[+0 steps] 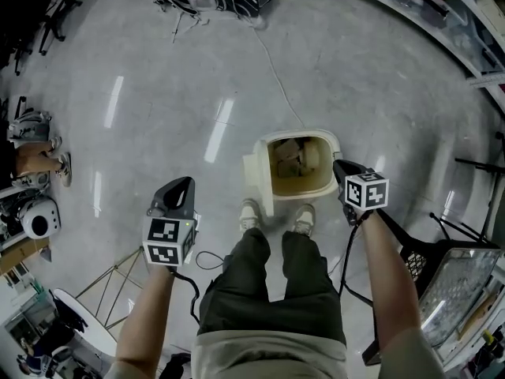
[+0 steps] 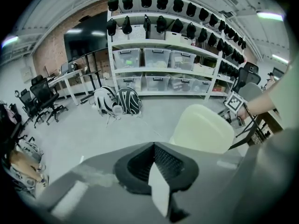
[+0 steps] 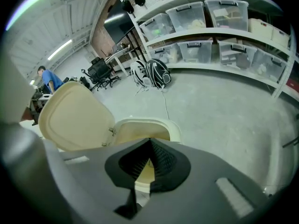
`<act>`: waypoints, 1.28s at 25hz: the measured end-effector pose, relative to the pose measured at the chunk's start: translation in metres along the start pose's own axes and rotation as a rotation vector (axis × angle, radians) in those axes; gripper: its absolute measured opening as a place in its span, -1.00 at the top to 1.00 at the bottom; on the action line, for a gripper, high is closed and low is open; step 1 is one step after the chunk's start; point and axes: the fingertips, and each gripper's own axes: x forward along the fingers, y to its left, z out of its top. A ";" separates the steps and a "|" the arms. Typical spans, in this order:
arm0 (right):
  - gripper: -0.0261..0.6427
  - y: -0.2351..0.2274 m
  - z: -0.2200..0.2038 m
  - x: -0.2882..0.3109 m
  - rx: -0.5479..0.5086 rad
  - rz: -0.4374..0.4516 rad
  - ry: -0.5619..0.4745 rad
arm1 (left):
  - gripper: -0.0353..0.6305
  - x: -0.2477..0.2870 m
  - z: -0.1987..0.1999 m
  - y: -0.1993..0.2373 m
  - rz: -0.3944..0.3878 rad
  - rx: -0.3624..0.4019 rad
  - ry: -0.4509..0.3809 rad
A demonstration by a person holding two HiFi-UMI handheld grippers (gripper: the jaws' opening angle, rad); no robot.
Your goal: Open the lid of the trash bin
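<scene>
One cream trash bin (image 1: 337,145), lid (image 1: 256,184) raised upright, holds brownish rubbish (image 1: 290,155).

The cream trash bin (image 1: 304,197) stood open on the grey floor (image 1: 158,77). Its rounded lid (image 3: 74,115) was hinged up, near upright at the bin's left side. Brownish waste (image 1: 292,158) lay inside.

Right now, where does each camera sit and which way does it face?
Head view: on the person's head, facing down at the open trash bin; both forearms, legs, shoes, left gripper and right gripper show.
Left gripper view: on the left gripper, facing across the floor toward shelves; the right forearm shows.
Right gripper view: on the right gripper, facing the bin's opening and raised lid.
Shared: all three show the lid.
</scene>
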 end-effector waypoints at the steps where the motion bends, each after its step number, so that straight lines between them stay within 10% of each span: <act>1: 0.91 0.006 0.007 -0.009 -0.002 0.002 -0.013 | 0.89 -0.006 0.005 0.001 0.002 0.005 -0.012; 32: 0.91 0.196 0.216 -0.450 -0.165 -0.004 -0.675 | 0.89 -0.288 0.267 -0.039 0.066 0.200 -0.490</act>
